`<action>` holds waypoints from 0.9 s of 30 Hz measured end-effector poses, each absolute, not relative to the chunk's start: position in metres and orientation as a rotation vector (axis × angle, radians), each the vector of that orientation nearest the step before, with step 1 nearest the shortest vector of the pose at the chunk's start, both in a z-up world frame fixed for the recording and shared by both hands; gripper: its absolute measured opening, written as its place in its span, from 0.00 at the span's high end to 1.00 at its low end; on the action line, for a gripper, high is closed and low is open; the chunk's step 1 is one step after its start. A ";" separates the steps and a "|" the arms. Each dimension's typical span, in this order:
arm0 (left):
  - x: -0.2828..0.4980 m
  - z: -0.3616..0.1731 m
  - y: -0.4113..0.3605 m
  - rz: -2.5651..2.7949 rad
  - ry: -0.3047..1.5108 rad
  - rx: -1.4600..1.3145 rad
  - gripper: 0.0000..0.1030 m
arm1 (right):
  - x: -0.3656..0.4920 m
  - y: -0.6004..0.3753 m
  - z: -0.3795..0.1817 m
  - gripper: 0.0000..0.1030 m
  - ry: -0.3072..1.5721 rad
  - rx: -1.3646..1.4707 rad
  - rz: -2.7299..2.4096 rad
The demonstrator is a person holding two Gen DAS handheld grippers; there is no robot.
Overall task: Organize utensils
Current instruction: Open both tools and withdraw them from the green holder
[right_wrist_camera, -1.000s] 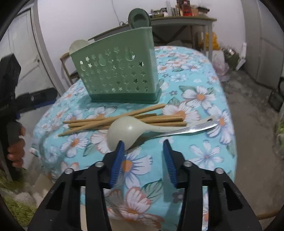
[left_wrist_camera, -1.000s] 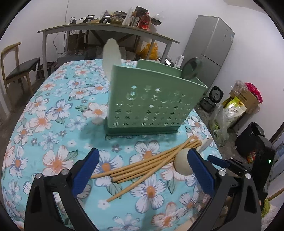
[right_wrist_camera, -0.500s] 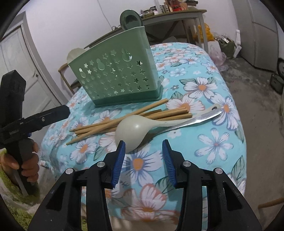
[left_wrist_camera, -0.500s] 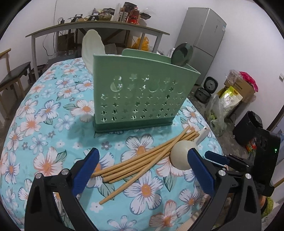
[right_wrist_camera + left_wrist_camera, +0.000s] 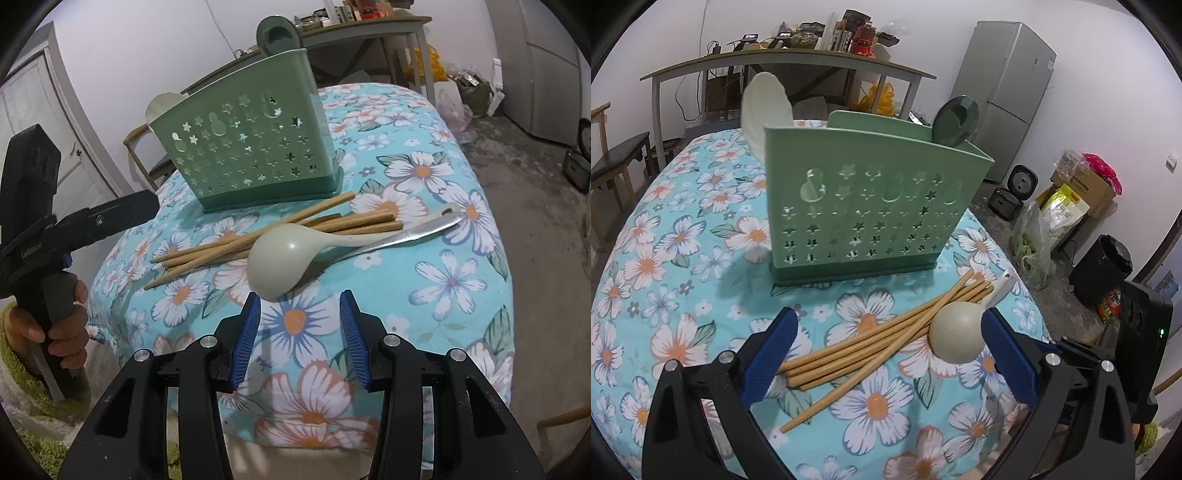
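Right wrist view: right gripper (image 5: 300,334) open, empty; spoon (image 5: 280,254) bowl just ahead, handle running up-right. Left gripper (image 5: 886,356) open, wide over chopsticks (image 5: 871,347).

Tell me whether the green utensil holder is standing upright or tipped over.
Upright. The green utensil holder stands on its darker base on the tablecloth, open top upward, with two utensils sticking out above its rim.
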State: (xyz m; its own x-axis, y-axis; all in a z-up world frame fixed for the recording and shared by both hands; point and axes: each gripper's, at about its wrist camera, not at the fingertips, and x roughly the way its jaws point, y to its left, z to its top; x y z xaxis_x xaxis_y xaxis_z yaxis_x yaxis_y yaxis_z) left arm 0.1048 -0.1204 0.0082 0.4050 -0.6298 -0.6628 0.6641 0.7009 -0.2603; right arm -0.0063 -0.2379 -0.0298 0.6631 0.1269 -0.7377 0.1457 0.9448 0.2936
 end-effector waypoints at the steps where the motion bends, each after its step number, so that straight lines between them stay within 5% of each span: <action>1: 0.105 0.008 -0.123 -0.821 0.816 0.044 0.05 | -0.008 -0.239 -0.030 0.58 0.851 0.344 -0.017; 27: 0.096 0.016 -0.175 -0.962 0.798 0.037 0.05 | -0.048 -0.270 -0.022 0.58 0.846 0.354 -0.145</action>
